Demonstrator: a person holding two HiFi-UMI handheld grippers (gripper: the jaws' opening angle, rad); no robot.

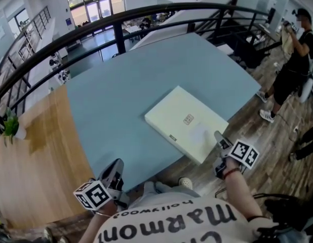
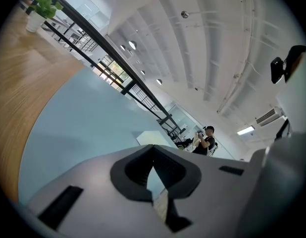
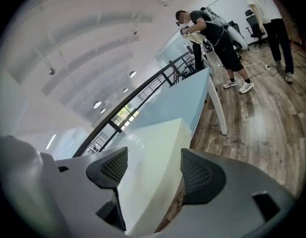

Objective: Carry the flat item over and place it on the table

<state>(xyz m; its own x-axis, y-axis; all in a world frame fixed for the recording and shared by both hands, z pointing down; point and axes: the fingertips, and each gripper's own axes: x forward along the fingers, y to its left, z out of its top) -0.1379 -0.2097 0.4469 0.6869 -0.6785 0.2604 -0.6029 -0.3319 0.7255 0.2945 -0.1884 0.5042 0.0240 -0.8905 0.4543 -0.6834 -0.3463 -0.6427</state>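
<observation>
Right gripper [image 1: 218, 135], jaws apart, straddles the cream box [image 1: 183, 118]; contact unclear.

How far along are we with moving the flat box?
Done: the flat cream box lies on the pale blue table, one corner near its edge. In hand: the right gripper is at that corner, jaws open, not clamping. The left gripper is shut and empty. Left: probably just backing the right gripper clear.

Open-plan office on a mezzanine: a black railing [image 1: 146, 11] is curving round a large blue table [image 1: 121, 100], glazed doors [image 1: 95, 6] are lighting the hall below, plank flooring [image 1: 268, 130] is running underfoot, and a person [image 1: 293, 54] is standing near an office chair [image 3: 253, 21].
</observation>
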